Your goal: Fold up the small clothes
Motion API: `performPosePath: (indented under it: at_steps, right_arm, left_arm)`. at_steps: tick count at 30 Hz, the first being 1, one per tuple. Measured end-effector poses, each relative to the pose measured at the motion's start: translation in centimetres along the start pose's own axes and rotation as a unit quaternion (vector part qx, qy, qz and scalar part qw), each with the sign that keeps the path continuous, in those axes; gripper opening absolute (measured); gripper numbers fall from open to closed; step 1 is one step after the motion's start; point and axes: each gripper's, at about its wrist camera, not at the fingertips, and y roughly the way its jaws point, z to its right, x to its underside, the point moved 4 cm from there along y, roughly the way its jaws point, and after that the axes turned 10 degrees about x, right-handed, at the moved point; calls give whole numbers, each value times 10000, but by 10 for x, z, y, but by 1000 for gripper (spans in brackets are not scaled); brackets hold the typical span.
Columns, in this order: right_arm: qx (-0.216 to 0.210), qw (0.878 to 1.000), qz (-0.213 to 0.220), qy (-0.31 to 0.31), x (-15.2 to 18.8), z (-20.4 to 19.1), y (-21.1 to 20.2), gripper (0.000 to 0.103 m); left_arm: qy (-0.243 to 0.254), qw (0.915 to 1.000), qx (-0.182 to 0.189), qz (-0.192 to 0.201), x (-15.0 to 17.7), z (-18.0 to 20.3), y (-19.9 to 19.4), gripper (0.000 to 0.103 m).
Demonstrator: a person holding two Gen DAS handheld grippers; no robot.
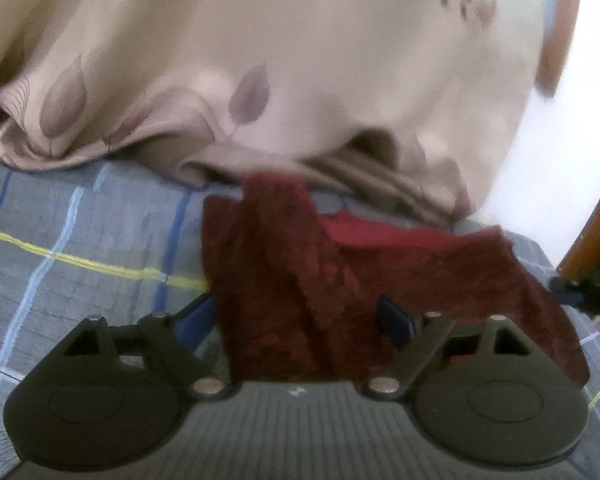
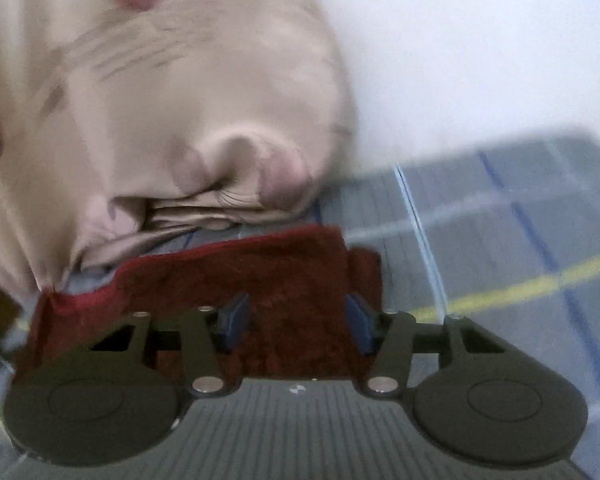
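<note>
A dark red fuzzy garment lies partly folded on the grey checked bedsheet, with one raised fold running up its middle and a smoother red lining showing at its far side. My left gripper is open wide just above its near edge; the blue pads stand apart and do not press the cloth. In the right wrist view the same red garment lies flat under my right gripper. Its blue pads stand about half apart over the fabric without pinching it.
A beige curtain with a leaf print hangs down and bunches on the bed just behind the garment, also seen as the beige curtain. A wooden frame stands at the right. A white wall is behind the bed.
</note>
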Motion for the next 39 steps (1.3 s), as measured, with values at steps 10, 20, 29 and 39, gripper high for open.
performPosePath:
  at_steps: [10, 20, 29, 39]
  right_arm:
    - [-824, 9939, -555, 482, 75, 54, -50, 12]
    - [-885, 9943, -531, 271, 94, 61, -91, 11]
    - [-405, 9982, 317, -308, 52, 30, -94, 42]
    - [-17, 9907, -145, -1355, 2, -35, 29, 38]
  left_arm:
    - [-418, 9990, 79, 122, 8, -20, 3, 87]
    - [-534, 9986, 26, 57, 11, -27, 3, 88]
    - [-227, 9970, -34, 738, -3, -3, -31, 88]
    - [-291, 9995, 131, 21, 8, -14, 9, 88]
